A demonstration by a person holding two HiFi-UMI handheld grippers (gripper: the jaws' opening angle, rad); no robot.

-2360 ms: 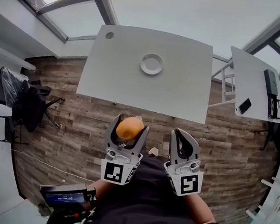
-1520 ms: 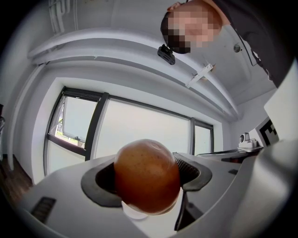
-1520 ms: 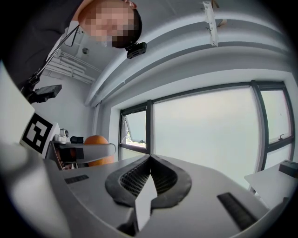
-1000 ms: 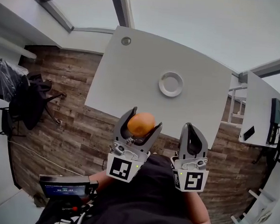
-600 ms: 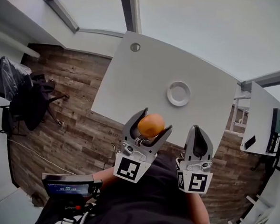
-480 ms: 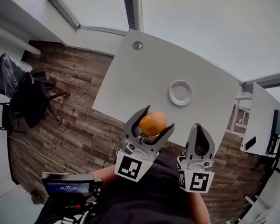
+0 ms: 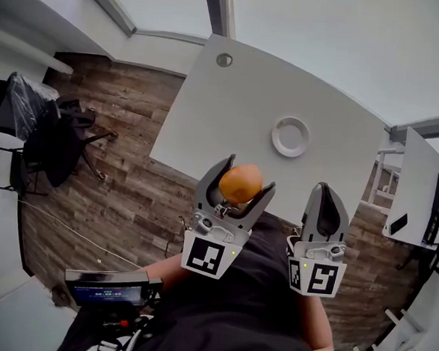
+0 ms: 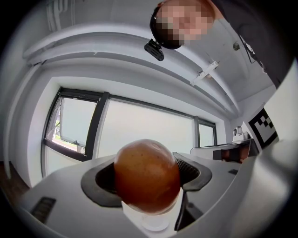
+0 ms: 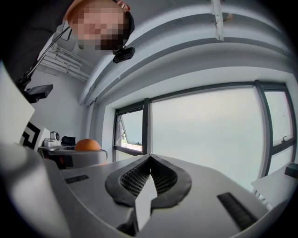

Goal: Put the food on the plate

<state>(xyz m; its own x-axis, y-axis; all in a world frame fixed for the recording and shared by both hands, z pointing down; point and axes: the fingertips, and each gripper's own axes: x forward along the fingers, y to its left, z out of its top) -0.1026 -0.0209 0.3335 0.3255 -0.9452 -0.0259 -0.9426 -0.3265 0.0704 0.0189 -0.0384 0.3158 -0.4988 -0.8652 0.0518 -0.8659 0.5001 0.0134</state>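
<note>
Moved nearer the white rectangular table (image 7: 232, 104) since the earlier frames, with the left gripper (image 7: 243, 182) now showing against the table's near edge instead of against the brown wood-plank floor (image 7: 107, 171). Also shifted rightward across the head view, table and grippers alike.

Clamped between the left gripper's two grey jaws: a round orange fruit (image 7: 241, 183), pressed on both sides by the dark ribbed pads and bulging above them in the left gripper view. Held in the air at the table's near edge, touching neither the tabletop nor the small round white plate (image 7: 275, 135). Set well apart from the fruit, further in on the table and toward its right side: that plate.

Just right of the left gripper, at the table's near right corner: the right gripper (image 7: 324, 197), jaws pressed together with nothing between them, ribbed pads meeting in the right gripper view.

Left of the table, on the floor: a dark office chair (image 7: 46, 133) draped in black. Right of the table: a second white table (image 7: 421, 185). Below both grippers, nearest the camera: a person's black top (image 7: 232, 314).
</note>
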